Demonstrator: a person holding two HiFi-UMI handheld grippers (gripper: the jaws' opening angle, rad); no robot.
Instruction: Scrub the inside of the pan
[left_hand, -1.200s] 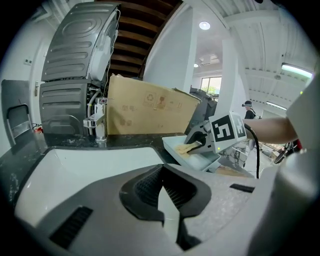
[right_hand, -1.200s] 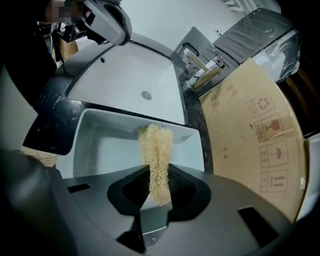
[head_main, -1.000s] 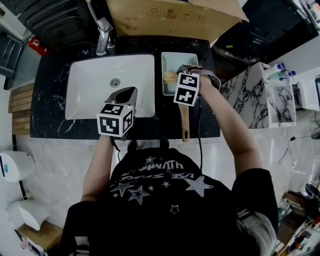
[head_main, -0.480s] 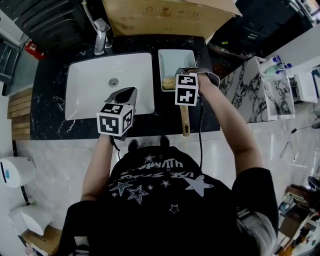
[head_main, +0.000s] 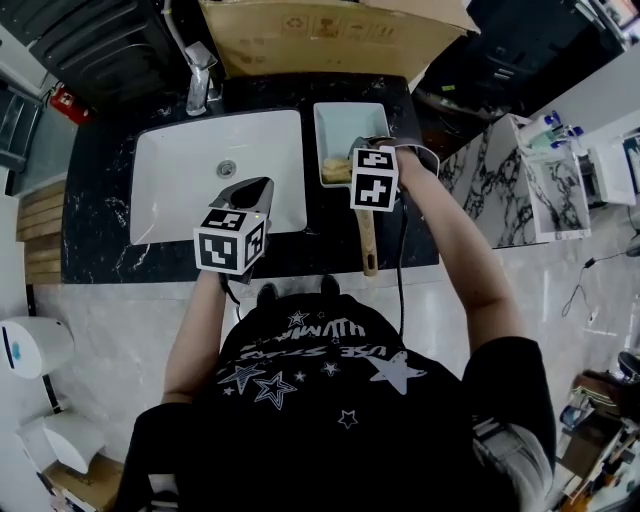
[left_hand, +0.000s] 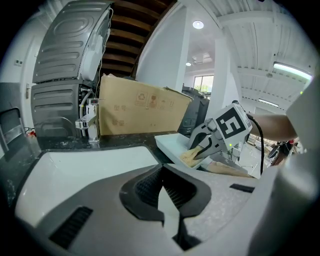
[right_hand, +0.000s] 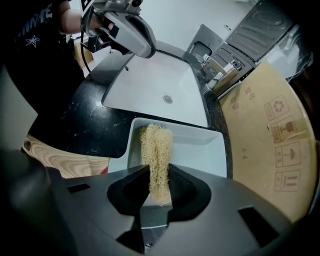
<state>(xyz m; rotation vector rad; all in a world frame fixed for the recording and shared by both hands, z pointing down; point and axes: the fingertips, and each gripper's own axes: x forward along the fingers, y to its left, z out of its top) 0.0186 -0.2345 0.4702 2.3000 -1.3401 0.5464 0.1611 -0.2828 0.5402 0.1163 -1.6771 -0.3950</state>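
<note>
A white square pan (head_main: 338, 125) with a wooden handle (head_main: 368, 245) lies on the black counter right of the sink. My right gripper (head_main: 352, 166) reaches into it and is shut on a tan loofah scrubber (right_hand: 156, 152), which hangs over the pan's near wall (right_hand: 200, 145). The left gripper view shows the same scrubber (left_hand: 192, 157) pinched against the pan's rim. My left gripper (head_main: 260, 187) hovers over the sink's front right corner, left of the pan; its jaws are shut with nothing between them.
A white sink basin (head_main: 180, 180) with a chrome faucet (head_main: 200, 75) fills the counter's left half. A big cardboard box (head_main: 320, 35) stands behind the pan. The black marble counter (head_main: 100, 230) ends at a front edge near the person's body.
The right gripper stays in the pan with the scrubber, shifted only slightly. The left gripper has not moved.
</note>
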